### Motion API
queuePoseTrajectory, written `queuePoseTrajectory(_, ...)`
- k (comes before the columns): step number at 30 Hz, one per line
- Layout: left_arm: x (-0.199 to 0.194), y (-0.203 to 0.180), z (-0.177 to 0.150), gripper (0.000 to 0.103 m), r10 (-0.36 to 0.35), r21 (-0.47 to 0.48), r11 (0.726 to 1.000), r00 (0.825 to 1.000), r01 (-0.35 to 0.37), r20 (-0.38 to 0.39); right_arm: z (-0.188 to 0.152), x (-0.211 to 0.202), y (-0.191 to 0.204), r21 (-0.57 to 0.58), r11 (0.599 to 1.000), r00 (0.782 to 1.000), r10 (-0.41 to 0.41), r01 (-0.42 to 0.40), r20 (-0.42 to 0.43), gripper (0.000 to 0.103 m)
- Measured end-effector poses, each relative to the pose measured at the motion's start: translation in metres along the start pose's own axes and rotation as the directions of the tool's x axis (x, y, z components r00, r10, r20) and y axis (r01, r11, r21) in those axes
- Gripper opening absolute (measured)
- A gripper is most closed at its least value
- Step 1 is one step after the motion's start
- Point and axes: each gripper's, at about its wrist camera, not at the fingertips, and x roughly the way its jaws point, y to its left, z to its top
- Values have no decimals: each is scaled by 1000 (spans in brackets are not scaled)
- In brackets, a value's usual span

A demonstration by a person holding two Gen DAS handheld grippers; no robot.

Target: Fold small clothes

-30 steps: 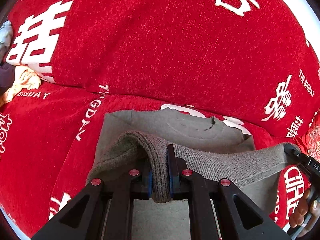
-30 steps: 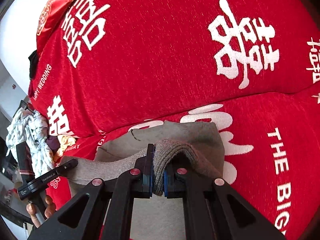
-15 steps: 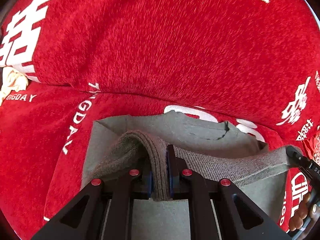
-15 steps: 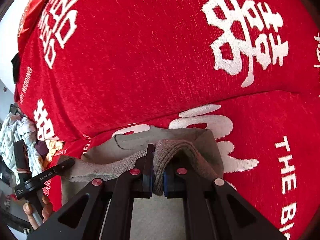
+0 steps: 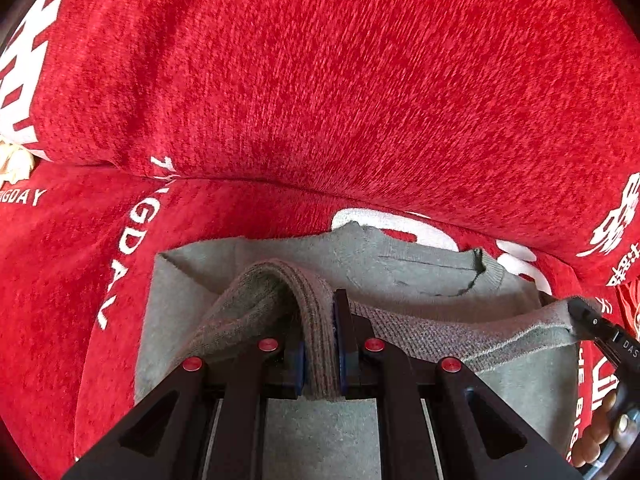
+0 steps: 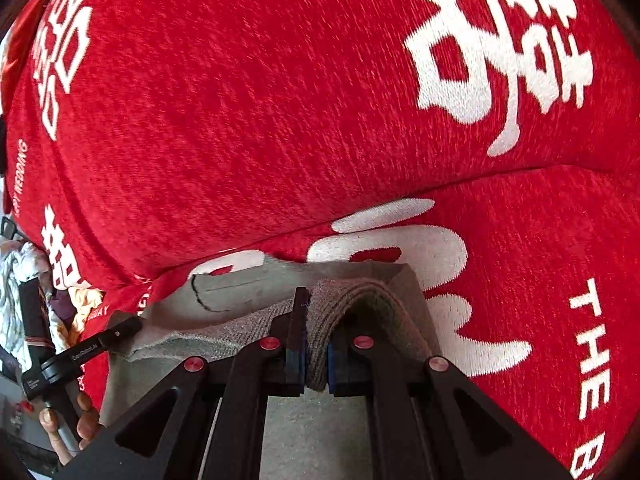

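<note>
Red plush sofa cover [image 5: 320,100] printed with white characters fills the background, its seat cushion carrying a grey knit garment [image 5: 420,276] laid flat with the neckline toward the backrest. Left gripper [image 5: 320,364] is clamped on a bunched fold of the ribbed hem; right gripper [image 6: 316,364] pinches the hem's opposite corner likewise. Between the two, the lifted edge hangs as a slack band above the garment's body. Crumpled clothes [image 6: 24,280] lie near the sofa's left end, well apart from the work.

Judged stage: the bottom edge is raised for carrying toward the neckline. Risks: uneven advance of the two hands would skew the fold line; the sagging middle may land first and trap a crease; plush pile could drag the lower layer along, bunching it against the backrest.
</note>
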Motion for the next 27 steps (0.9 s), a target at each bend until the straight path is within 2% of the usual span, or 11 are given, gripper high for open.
queuePoseTrajectory(11,32,22,4,13,-37,-73,997,996,31,-86,6,30,2,-34,998,998,-47,46,-28,7)
queuePoseTrajectory(15,37,16,10,14,-17,-53,999,995,11,-102,4,43,-3,-12,998,997,-62,61,-53,7)
queuePoseTrajectory(18,39,12,11,15,-8,-35,999,993,3,-118,5,48,-8,18,999,996,-35,36,-83,9)
queuePoseTrajectory(19,38,13,12,22,-18,-39,999,992,13,-128,6,47,-9,25,999,996,-23,25,-85,9)
queuePoseTrajectory(21,32,18,13,48,-77,-64,996,987,69,-142,7,42,-11,35,999,997,4,-2,-80,9)
queuePoseTrajectory(22,26,20,13,71,-89,-74,994,988,80,-125,7,36,-12,44,999,997,17,-14,-72,11)
queuePoseTrajectory(23,17,22,14,87,-75,-81,994,993,67,-94,7,30,-13,53,998,998,26,-23,-61,16)
queuePoseTrajectory(24,7,24,15,94,-48,-87,995,997,43,-58,7,21,-14,62,998,999,34,-31,-43,21)
queuePoseTrajectory(25,-2,27,16,102,-34,-91,995,999,31,-30,6,12,-15,65,997,999,40,-38,-19,36)
queuePoseTrajectory(26,-11,31,17,102,-33,-95,995,999,33,-4,3,1,-14,57,998,999,36,-36,6,55)
queuePoseTrajectory(27,-19,34,18,102,-43,-95,994,999,44,13,0,-8,-11,39,999,999,28,-30,31,60)
